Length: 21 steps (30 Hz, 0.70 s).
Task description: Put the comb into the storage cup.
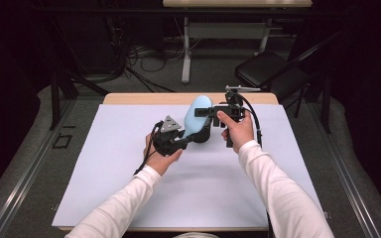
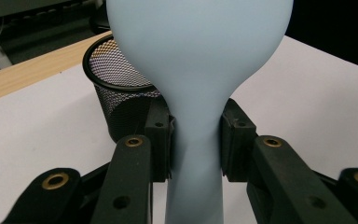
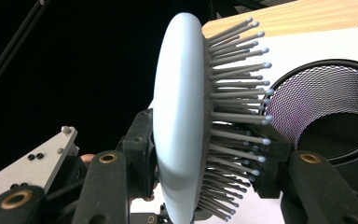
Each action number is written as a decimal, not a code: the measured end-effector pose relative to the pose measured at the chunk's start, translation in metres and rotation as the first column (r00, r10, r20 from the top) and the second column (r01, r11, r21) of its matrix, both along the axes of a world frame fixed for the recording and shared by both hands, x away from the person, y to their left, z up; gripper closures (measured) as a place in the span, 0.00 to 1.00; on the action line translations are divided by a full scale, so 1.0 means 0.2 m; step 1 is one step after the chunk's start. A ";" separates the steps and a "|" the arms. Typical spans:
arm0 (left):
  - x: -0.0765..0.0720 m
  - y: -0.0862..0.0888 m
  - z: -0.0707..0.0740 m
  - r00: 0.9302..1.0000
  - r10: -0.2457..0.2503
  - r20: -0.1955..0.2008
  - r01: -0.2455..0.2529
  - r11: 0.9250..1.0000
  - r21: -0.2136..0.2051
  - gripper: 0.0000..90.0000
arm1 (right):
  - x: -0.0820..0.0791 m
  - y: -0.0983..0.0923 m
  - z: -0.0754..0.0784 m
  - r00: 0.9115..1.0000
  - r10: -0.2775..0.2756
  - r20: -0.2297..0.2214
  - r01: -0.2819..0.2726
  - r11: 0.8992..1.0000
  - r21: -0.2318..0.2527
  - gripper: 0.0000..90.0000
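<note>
Brush (image 1: 197,116) lifted off tabletop (image 1: 129,188), handle clamped in left tongs (image 2: 196,140), head clamped in right tongs (image 3: 209,154); still to go into mesh cup (image 3: 328,121), probably.

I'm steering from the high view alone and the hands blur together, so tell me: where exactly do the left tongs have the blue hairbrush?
Observer: The left tongs clamp the hairbrush by its narrow handle, one pad on each side, in the left gripper view.
Operator: And the right tongs?
Observer: The right tongs pinch the brush head, one pad on the smooth back, the other among the bristles.
Operator: What's that dark thing behind the brush?
Observer: A black mesh cup standing upright on the white table mat, mouth open, and I can see nothing in it.
Operator: Which way do the bristles face?
Observer: Toward the cup, in the right gripper view.
</note>
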<state>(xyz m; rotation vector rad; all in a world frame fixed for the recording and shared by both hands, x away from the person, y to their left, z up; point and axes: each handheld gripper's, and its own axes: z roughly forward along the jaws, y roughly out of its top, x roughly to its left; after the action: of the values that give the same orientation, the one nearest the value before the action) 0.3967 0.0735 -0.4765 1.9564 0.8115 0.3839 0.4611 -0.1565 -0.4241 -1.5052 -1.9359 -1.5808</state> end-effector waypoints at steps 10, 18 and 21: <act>0.00 0.00 0.00 1.000 0.003 0.003 -0.003 1.000 -0.008 0.76 | 0.00 -0.01 -0.01 1.000 -0.005 -0.020 0.005 1.000 0.025 0.57; 0.00 0.00 0.00 1.000 0.009 0.003 -0.008 1.000 -0.022 0.74 | 0.00 -0.01 -0.01 1.000 0.002 -0.025 -0.001 0.999 0.043 0.57; 0.00 0.01 0.00 1.000 0.006 0.002 -0.006 1.000 -0.027 0.72 | 0.00 0.00 -0.02 1.000 0.004 -0.026 -0.003 0.999 0.044 0.57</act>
<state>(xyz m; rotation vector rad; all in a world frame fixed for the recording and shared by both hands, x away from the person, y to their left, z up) 0.3971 0.0748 -0.4762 1.9282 0.8173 0.3772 0.4609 -0.1568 -0.4280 -1.4973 -1.8761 -1.5838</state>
